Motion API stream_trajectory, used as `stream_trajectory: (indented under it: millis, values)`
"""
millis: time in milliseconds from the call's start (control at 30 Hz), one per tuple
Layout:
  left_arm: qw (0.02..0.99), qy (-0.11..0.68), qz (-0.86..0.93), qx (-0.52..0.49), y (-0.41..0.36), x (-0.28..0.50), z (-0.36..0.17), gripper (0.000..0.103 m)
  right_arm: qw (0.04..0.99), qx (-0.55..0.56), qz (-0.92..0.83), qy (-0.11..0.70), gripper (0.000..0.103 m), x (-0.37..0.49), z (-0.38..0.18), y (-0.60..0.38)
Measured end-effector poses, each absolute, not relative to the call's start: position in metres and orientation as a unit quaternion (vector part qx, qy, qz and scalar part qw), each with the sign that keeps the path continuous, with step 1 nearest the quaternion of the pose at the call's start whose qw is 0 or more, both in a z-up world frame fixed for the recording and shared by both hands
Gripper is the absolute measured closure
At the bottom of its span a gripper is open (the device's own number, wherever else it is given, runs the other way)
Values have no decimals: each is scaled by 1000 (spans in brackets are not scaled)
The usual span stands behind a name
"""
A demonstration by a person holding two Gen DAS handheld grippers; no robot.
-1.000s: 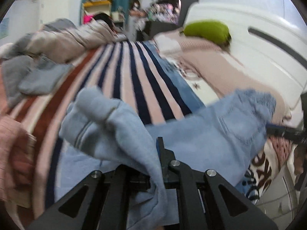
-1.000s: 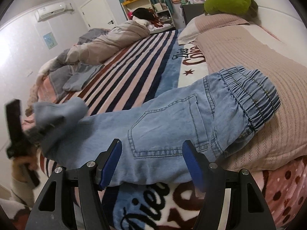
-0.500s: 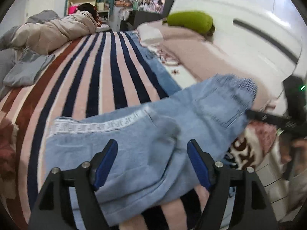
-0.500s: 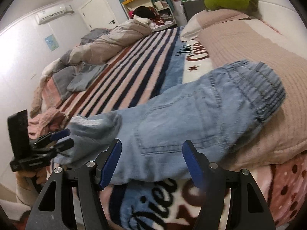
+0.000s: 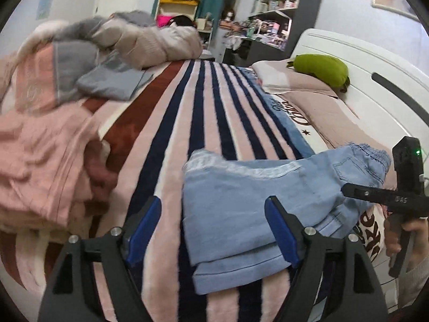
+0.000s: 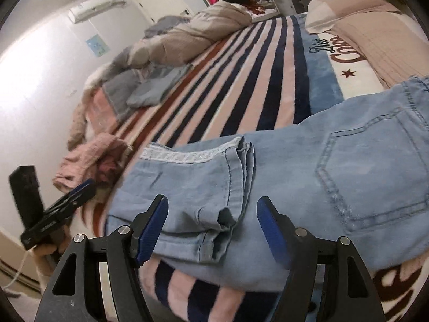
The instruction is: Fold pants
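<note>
Jaws: left gripper point(image 5: 213, 229) just opened, holding nothing; right gripper point(image 6: 211, 229) apart, empty | pants point(image 6: 281, 185): lying folded near the bed's point(image 5: 171, 139) front edge, legs doubled toward the waistband, apparently let go to settle flat | pink clothes point(image 5: 45, 161) heaped at left edge.

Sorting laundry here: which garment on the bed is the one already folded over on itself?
The light blue jeans in front, legs doubled back; the pink and grey clothes lie crumpled.
</note>
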State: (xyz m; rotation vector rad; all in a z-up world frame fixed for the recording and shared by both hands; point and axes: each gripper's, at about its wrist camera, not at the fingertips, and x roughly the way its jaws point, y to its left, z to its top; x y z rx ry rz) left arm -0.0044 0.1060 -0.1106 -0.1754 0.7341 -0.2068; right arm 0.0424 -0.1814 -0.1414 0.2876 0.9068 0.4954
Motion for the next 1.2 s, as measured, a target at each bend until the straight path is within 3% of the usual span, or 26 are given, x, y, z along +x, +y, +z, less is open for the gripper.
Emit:
stream_trajectory:
  millis: [133,500,600,667,767,1000,1200]
  values:
    - [919,366,-105,-105,119,-3,-127,27,866,94,205,447,43,52,-156,-161]
    - [901,391,-134,-136,127,2,-157,27,848,31,221,480,43,41,-176,-146]
    - [893,400,-144,-146,126,4,-162,27,848,35,221,481,56,42,-179,-144]
    - [891,405,-145,-144,123,5,-165,27,849,37,222,477,84,42,-181,-143]
    - [890,407,-150,-141,118,5,-165,27,850,59,234,469,88,43,-179,-144]
    - [893,401,-164,-125,102,6,-156,27,886,66,197,414,91,38,-144,-173]
    - [890,414,-160,-101,82,14,-159,27,872,63,183,450,90,43,-164,-181]
